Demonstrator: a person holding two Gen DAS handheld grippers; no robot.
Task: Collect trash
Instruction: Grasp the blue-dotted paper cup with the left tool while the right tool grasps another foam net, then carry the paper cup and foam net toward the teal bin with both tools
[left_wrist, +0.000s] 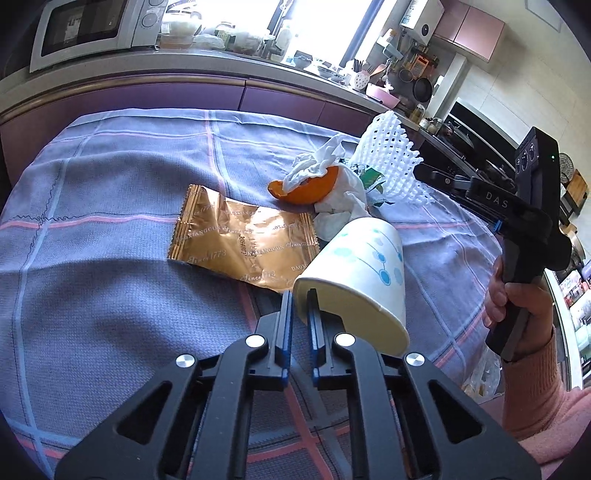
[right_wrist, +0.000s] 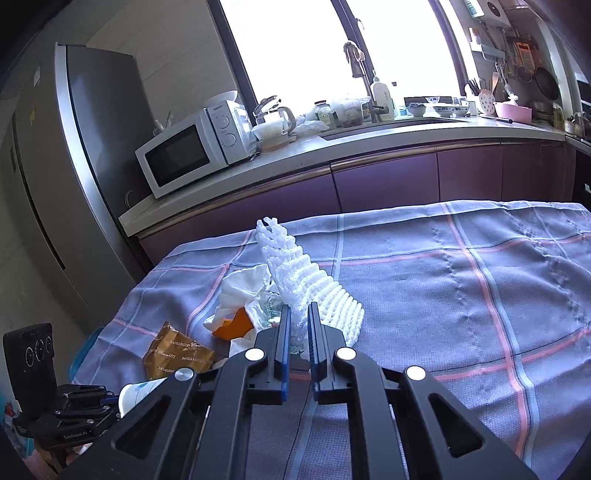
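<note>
On the purple checked tablecloth (left_wrist: 110, 177) the trash lies in a loose heap. Furthest left in the left wrist view is a flat gold foil wrapper (left_wrist: 243, 242), lying on the cloth by itself. Next to it the left gripper (left_wrist: 300, 306) points downward and forward, its 2 fingers pressed together on the rim of a white paper cup (left_wrist: 360, 280): 1 finger sits outside the rim, the other inside the mouth. The cup is tipped on its side, mouth toward the camera, base pointing at the heap.

Behind the cup lie crumpled white tissue (left_wrist: 314, 166) and a curved piece of orange peel (left_wrist: 308, 186), touching each other, with more crumpled paper just beside them. Right of those rises a white foam fruit net (left_wrist: 391, 155), tilted up off the cloth.

At the far right, a hand (left_wrist: 517, 306) in a pink sleeve (left_wrist: 535, 391) wraps around the handle of the right gripper (right_wrist: 299, 317), which reaches in level toward the heap. In its own view, its 2 fingers are nearly together and pinch the near edge of the foam net, which stands up and leans away between them. Tissue, peel and wrapper sit to its left, the cup's rim low at the left edge.
</note>
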